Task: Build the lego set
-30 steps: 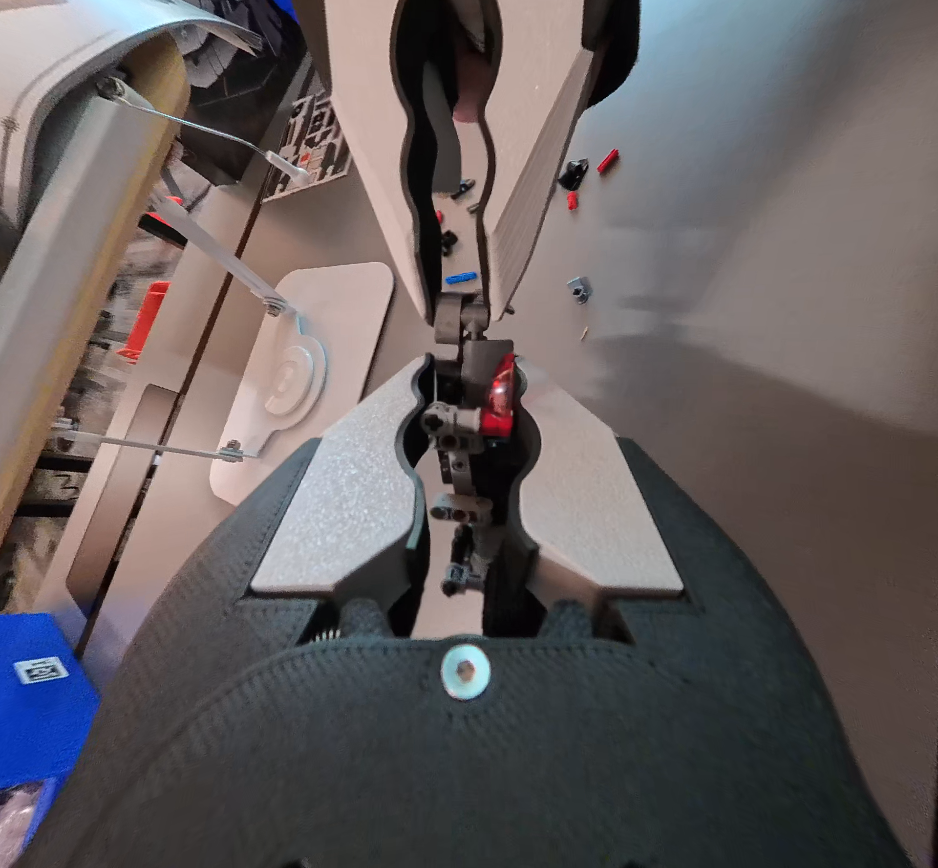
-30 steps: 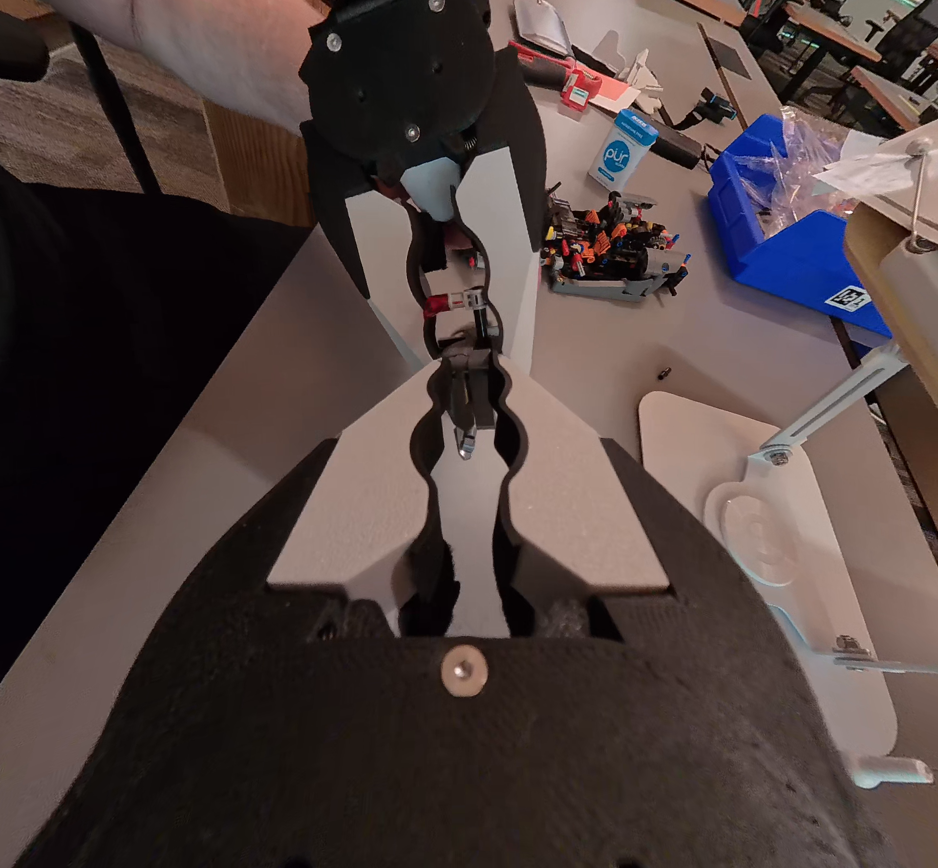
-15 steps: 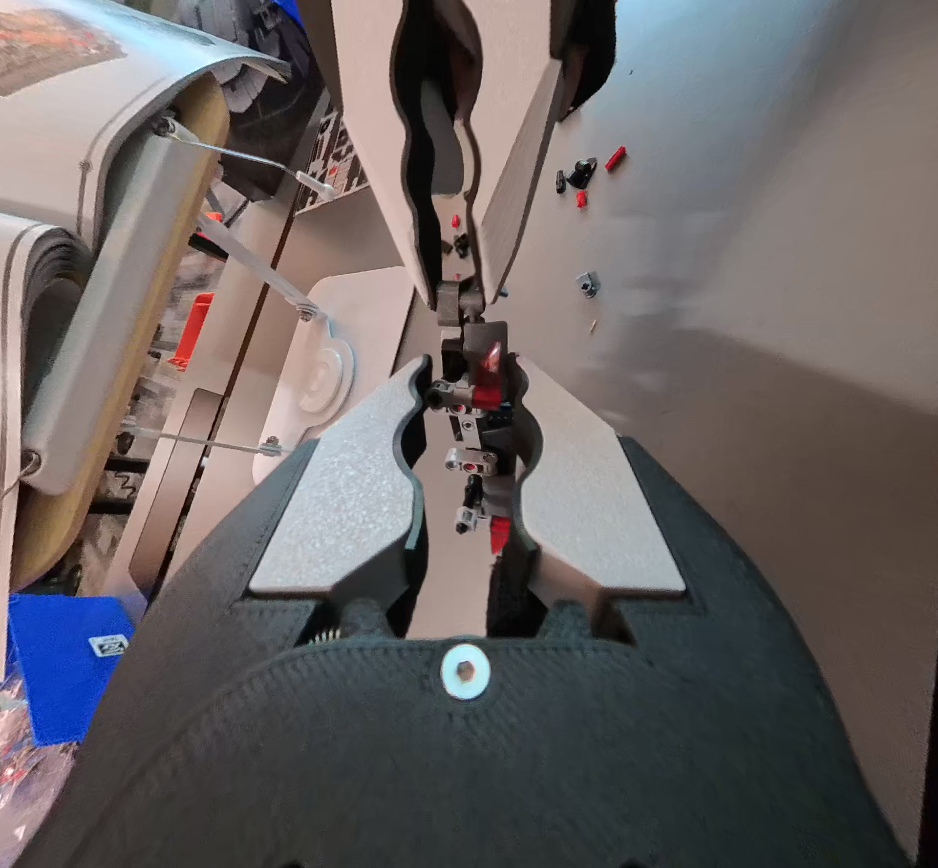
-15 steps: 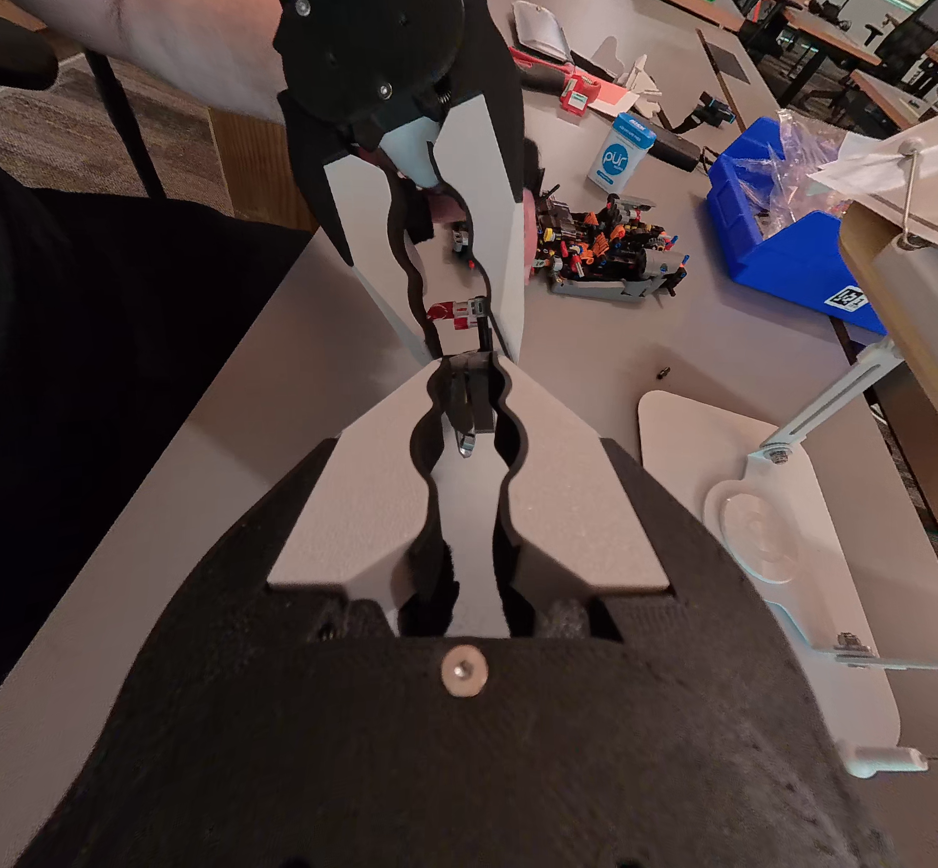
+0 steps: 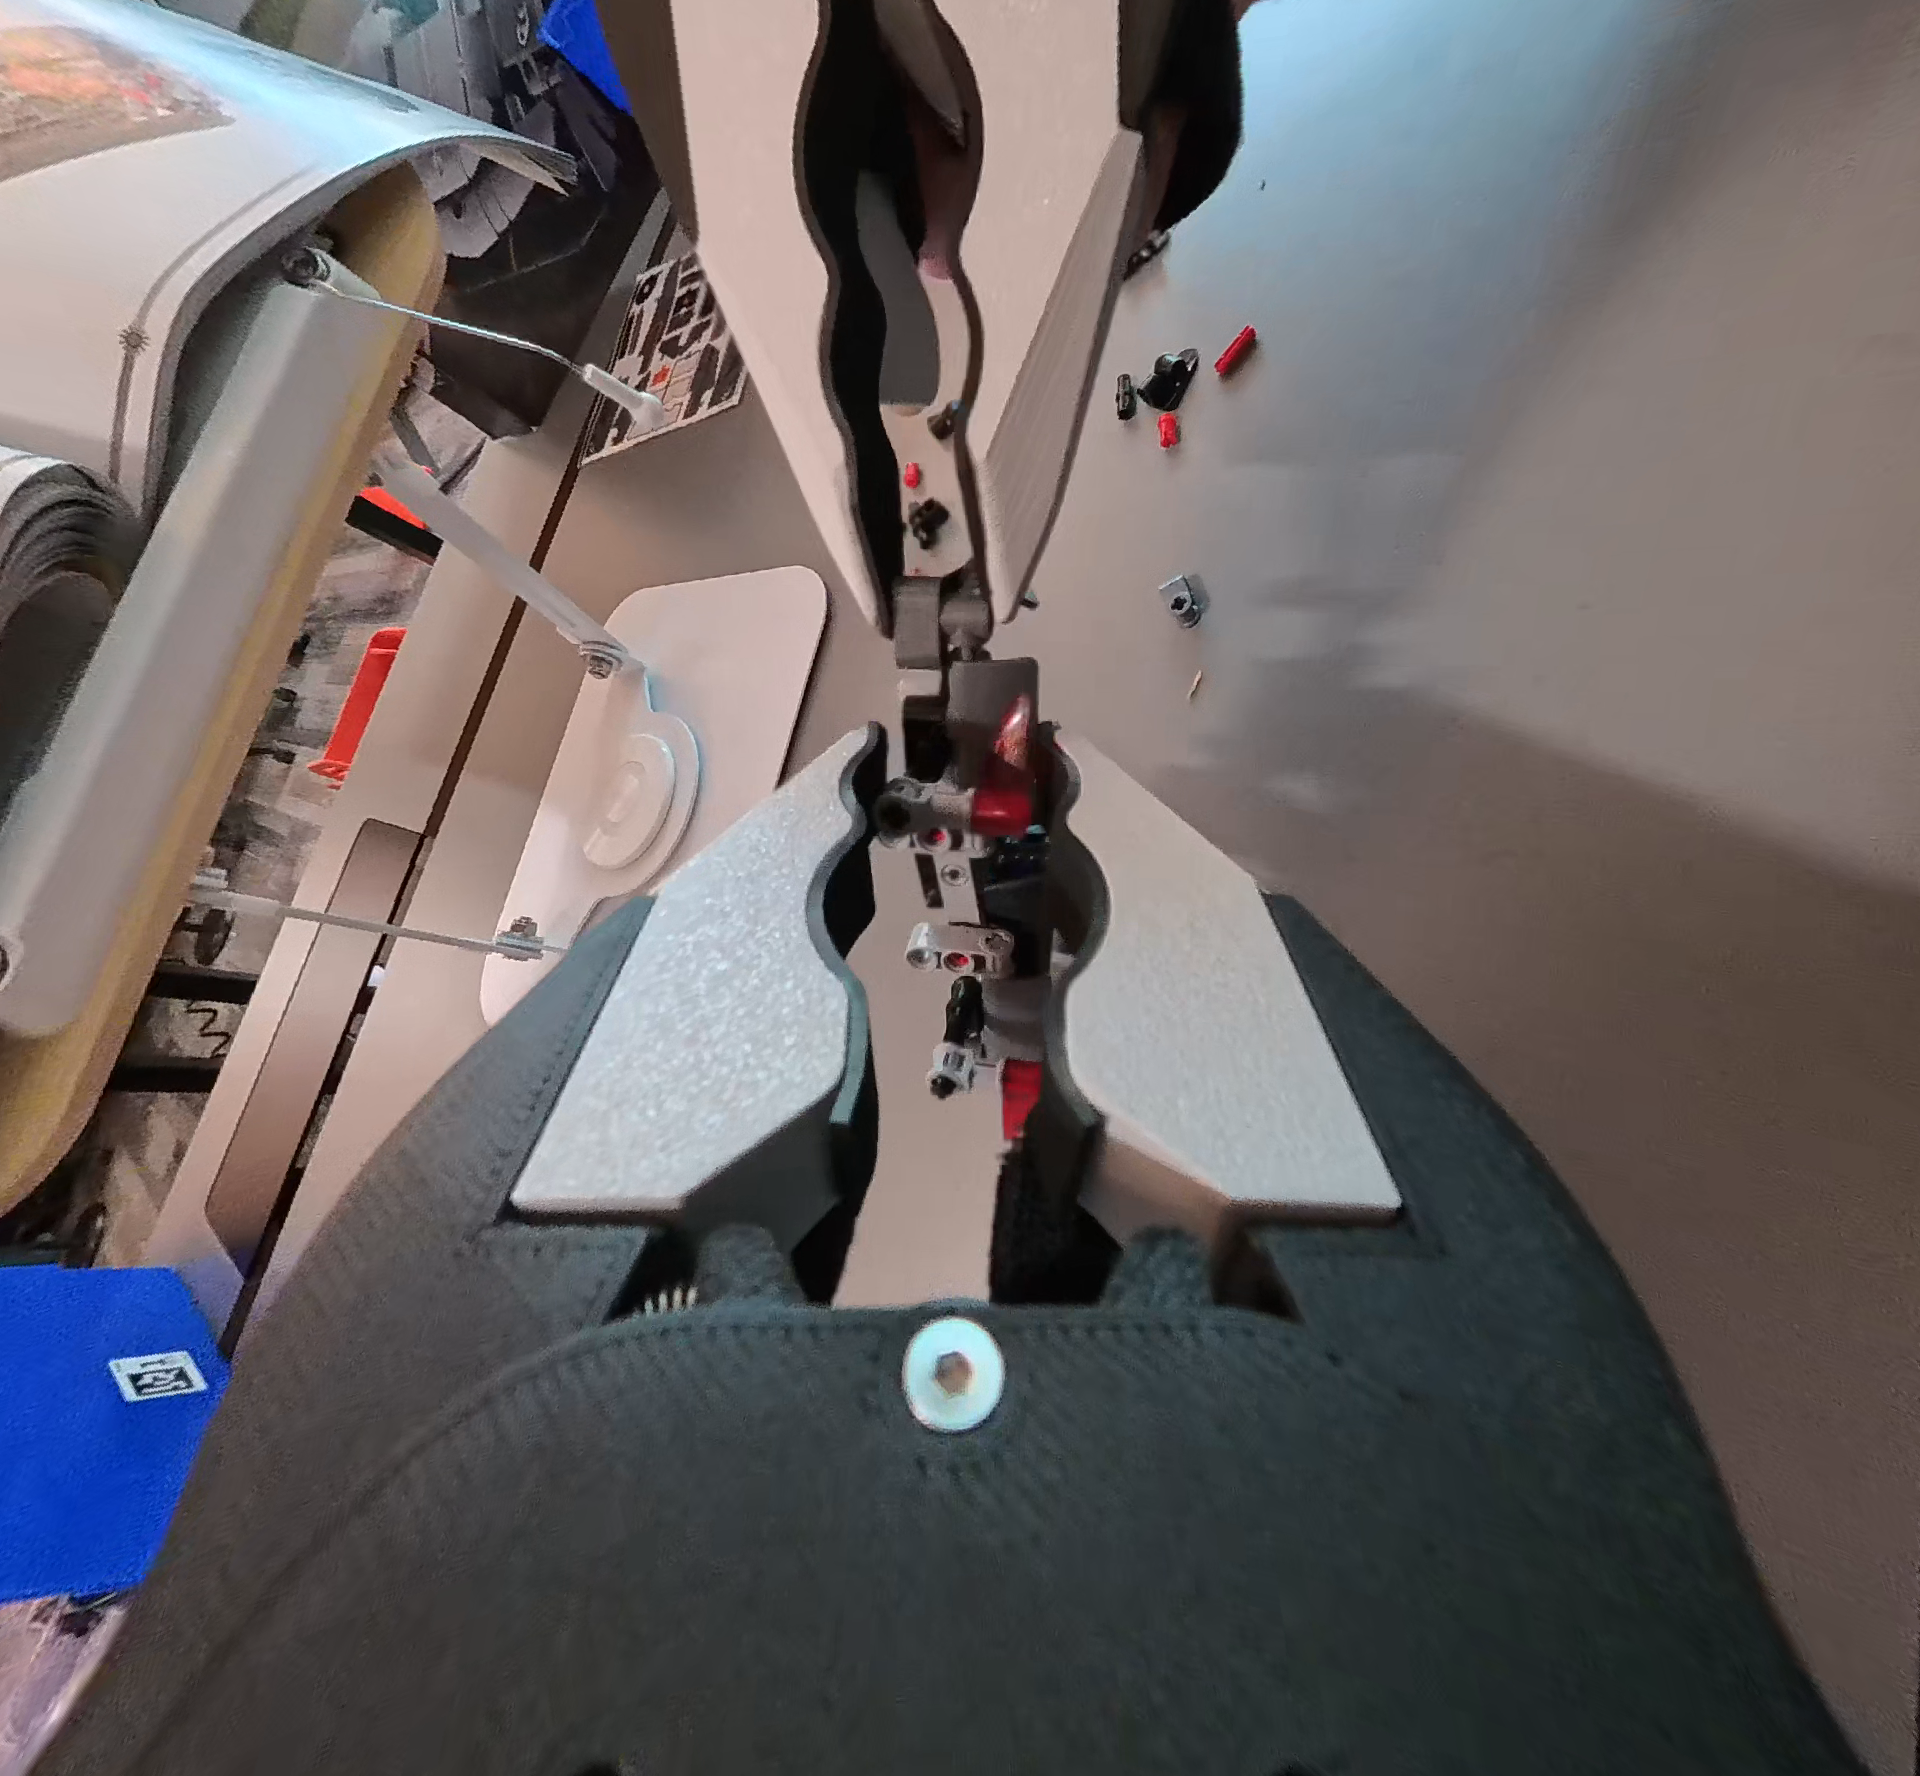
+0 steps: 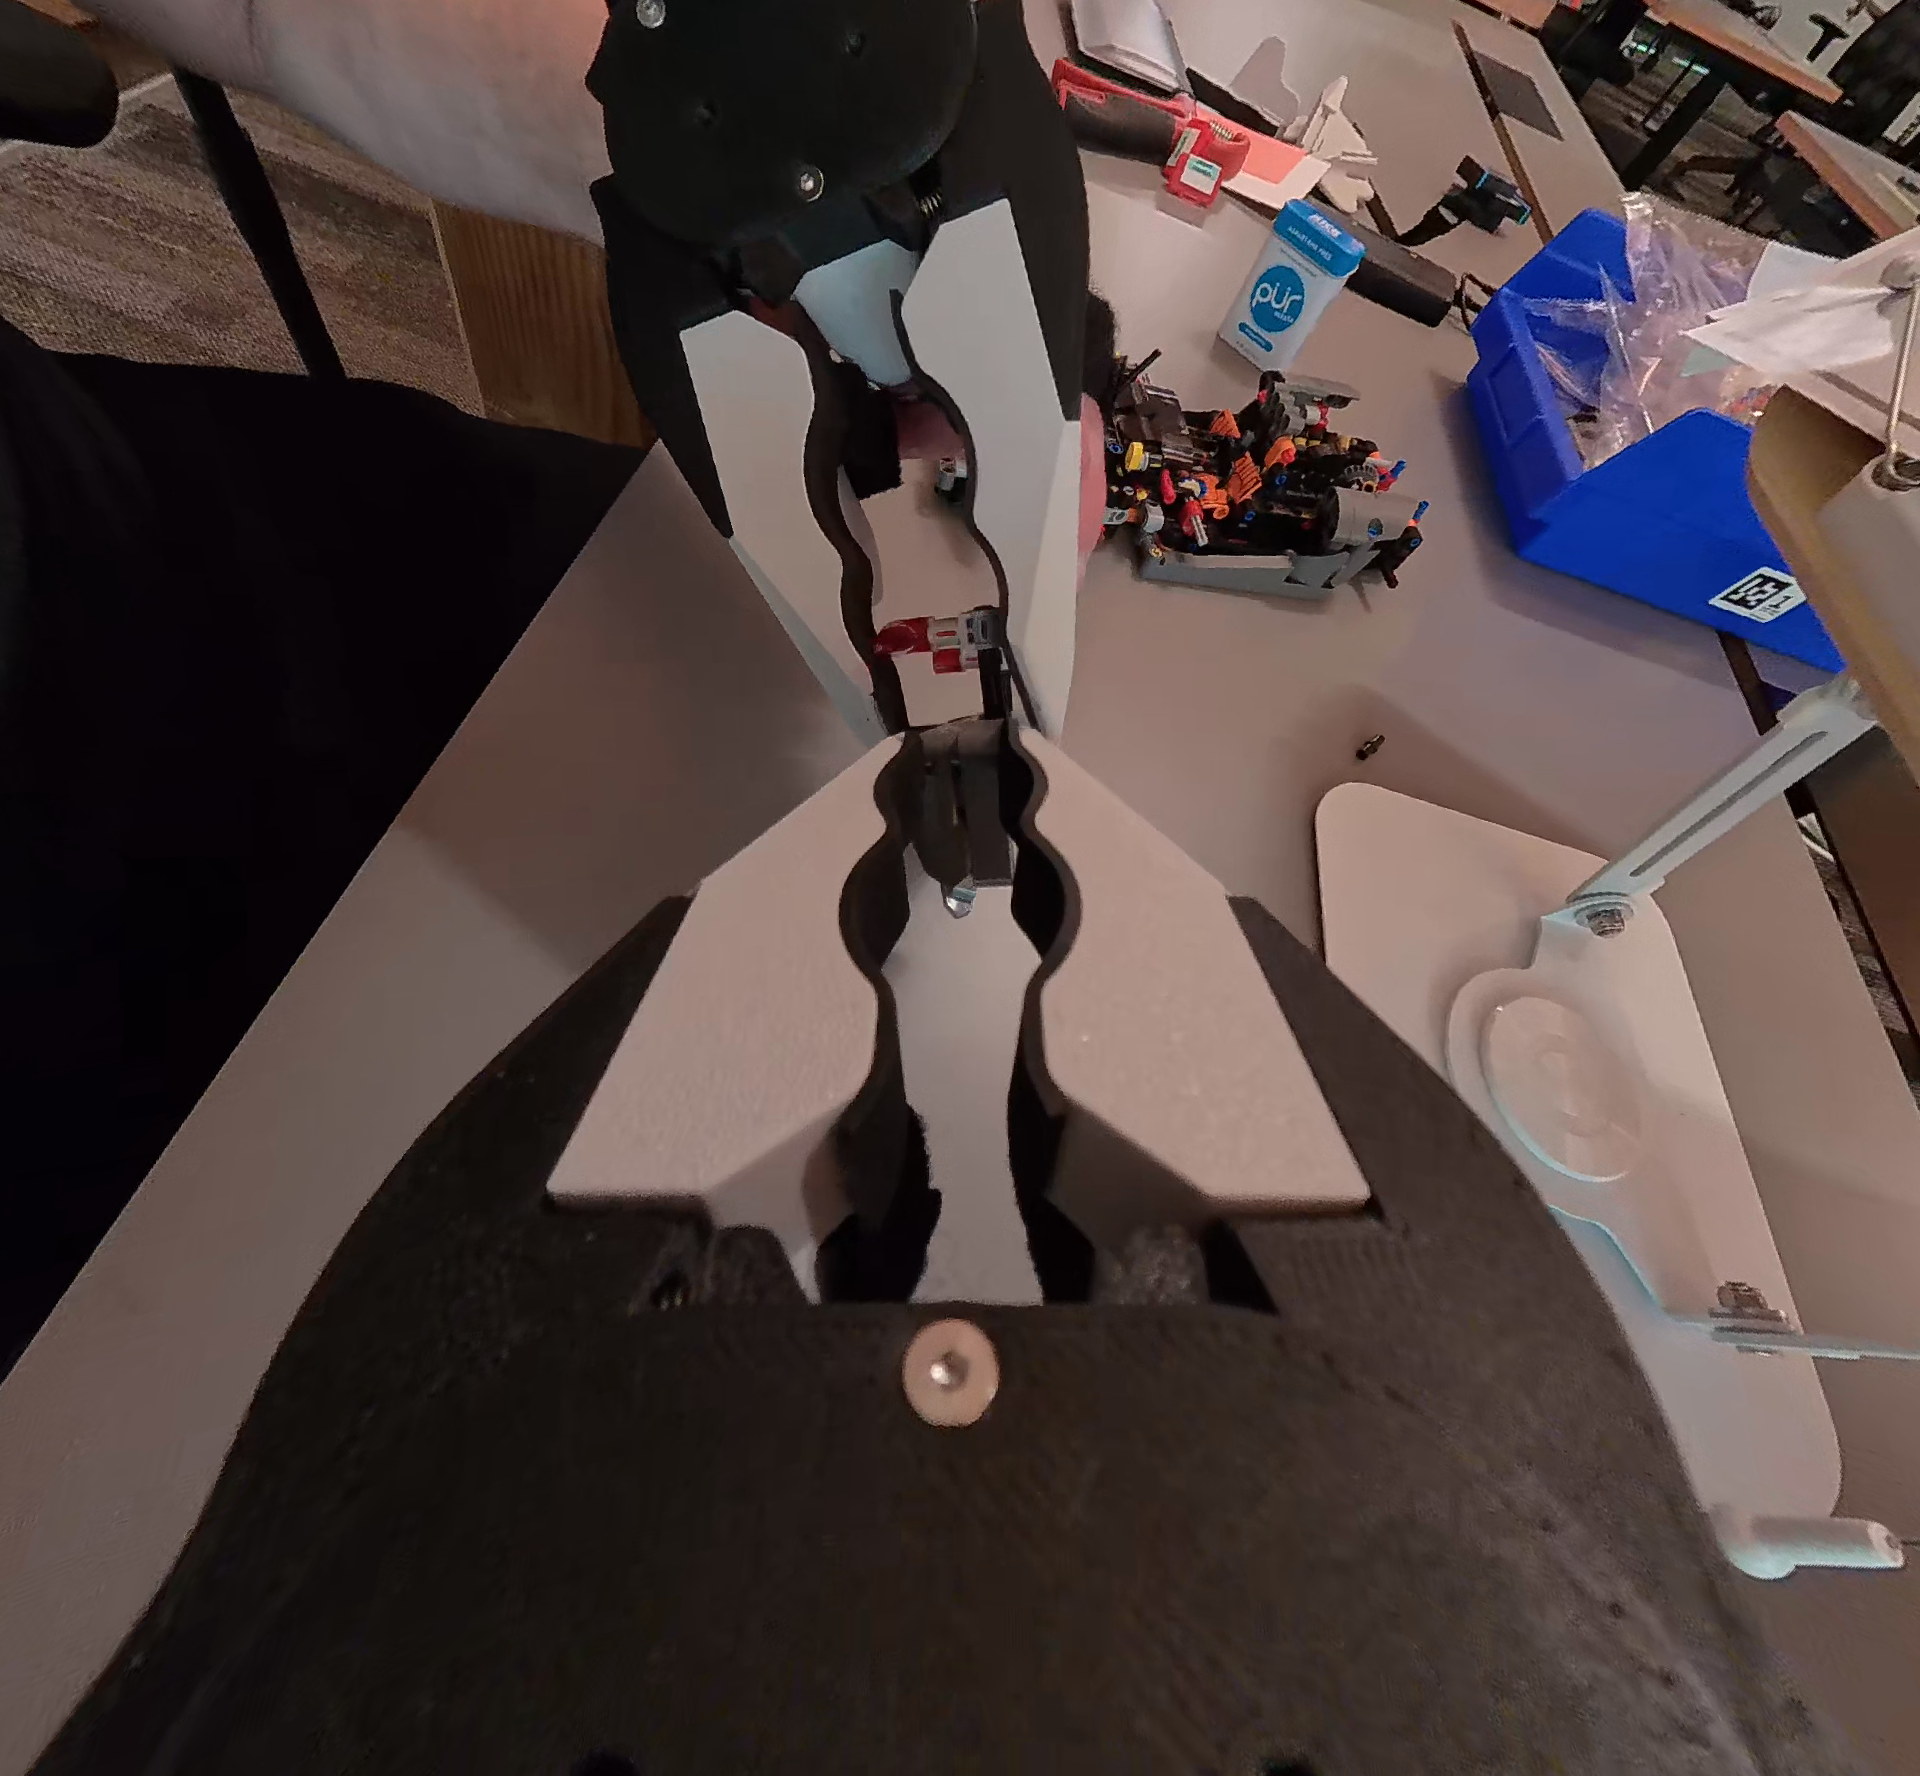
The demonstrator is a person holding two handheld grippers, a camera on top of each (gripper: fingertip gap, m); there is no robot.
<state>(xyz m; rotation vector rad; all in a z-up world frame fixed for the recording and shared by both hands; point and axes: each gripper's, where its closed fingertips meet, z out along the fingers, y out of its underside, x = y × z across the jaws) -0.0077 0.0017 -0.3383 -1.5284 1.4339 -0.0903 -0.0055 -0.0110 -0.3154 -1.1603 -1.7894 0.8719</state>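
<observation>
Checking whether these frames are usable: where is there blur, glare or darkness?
Left wrist view: table smeared at right, glare on the red piece, edges bent by the wide lens. Right wrist view: sharp centre, dark lower left, model clear.

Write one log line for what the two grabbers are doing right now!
left gripper: shut on lego sub-assembly | right gripper: shut on grey piece | tips meeting above table

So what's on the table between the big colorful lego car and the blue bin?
Nothing. In the right wrist view, the table between the lego car and the blue bin is bare. A small white and blue bottle stands farther back.
</observation>
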